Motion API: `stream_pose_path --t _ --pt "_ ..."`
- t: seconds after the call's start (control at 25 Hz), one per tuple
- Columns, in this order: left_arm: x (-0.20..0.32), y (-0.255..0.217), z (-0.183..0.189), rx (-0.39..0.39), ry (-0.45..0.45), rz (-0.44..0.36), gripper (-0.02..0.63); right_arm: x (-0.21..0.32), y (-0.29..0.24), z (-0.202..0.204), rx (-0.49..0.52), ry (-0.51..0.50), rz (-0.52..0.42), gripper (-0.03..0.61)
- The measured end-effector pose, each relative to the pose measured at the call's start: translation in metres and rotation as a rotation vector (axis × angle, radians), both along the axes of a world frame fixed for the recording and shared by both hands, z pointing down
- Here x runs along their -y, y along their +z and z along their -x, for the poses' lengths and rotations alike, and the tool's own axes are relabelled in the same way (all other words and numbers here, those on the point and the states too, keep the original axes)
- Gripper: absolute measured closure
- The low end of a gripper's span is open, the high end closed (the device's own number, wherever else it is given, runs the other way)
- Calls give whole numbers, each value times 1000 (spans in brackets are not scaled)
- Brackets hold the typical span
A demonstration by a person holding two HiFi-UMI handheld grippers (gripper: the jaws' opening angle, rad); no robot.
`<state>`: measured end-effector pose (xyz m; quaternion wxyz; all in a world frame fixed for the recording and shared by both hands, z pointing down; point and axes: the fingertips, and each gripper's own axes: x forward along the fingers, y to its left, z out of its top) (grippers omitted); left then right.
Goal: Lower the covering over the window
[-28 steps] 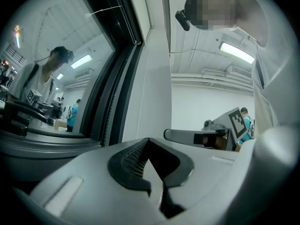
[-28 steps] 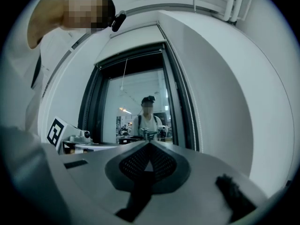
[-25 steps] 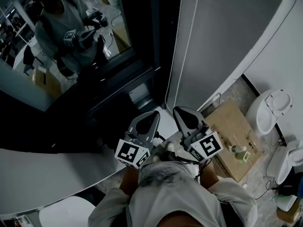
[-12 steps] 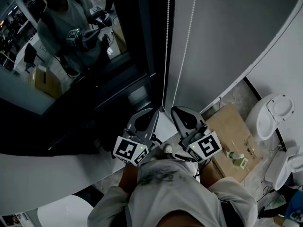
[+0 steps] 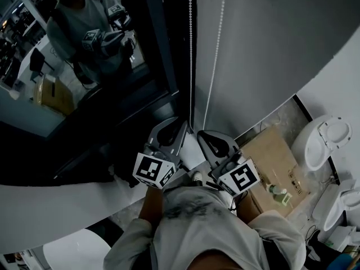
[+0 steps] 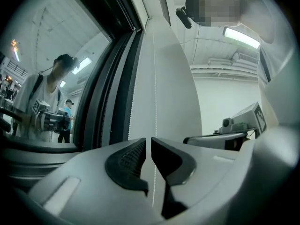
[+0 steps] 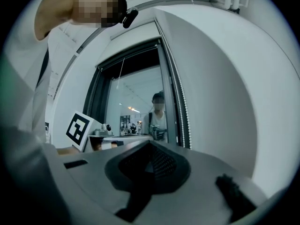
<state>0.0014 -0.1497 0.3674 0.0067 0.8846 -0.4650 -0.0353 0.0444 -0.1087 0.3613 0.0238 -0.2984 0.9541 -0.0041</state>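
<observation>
A grey roller blind [image 5: 264, 44] hangs over the right part of the dark window [image 5: 84, 94]; its fabric fills the left gripper view [image 6: 164, 78] and the right side of the right gripper view [image 7: 220, 102]. Two strands of bead cord [image 5: 190, 49] run down its left edge toward both grippers. My left gripper [image 5: 175, 124] points up at the frame, its jaws opening, with the thin cord [image 6: 153, 102] running through the narrow gap [image 6: 148, 142]. My right gripper [image 5: 203, 136] is beside it, shut [image 7: 150, 144]. The second strand [image 5: 216, 55] reaches its tip. I cannot tell whether it grips it.
The glass reflects a person holding the grippers [image 5: 84, 32]. A white sill [image 5: 45, 201] curves below the window. A cardboard box [image 5: 270, 162] and white fixtures [image 5: 323, 142] stand on the floor at the right. A grey device [image 6: 243, 121] shows at the right of the left gripper view.
Both grippers have shifted slightly up and left toward the window frame. The cords now appear further left in the head view.
</observation>
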Motion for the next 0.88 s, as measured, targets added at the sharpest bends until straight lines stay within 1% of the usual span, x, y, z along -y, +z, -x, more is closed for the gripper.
stream_pose_path --t 0.16,0.4,0.52,0.88 --pt "16 -4 -2 16 -14 -18 558 5 3 -3 -10 -7 4 561" --pt "39 -3 -6 42 -23 -23 529 7 6 -6 -24 6 25 561" --pt "53 -1 -9 39 -27 -21 523 10 4 -9 -7 10 1 561" --pt "77 5 -6 42 -10 -14 512 13 6 -7 -12 74 -2 561"
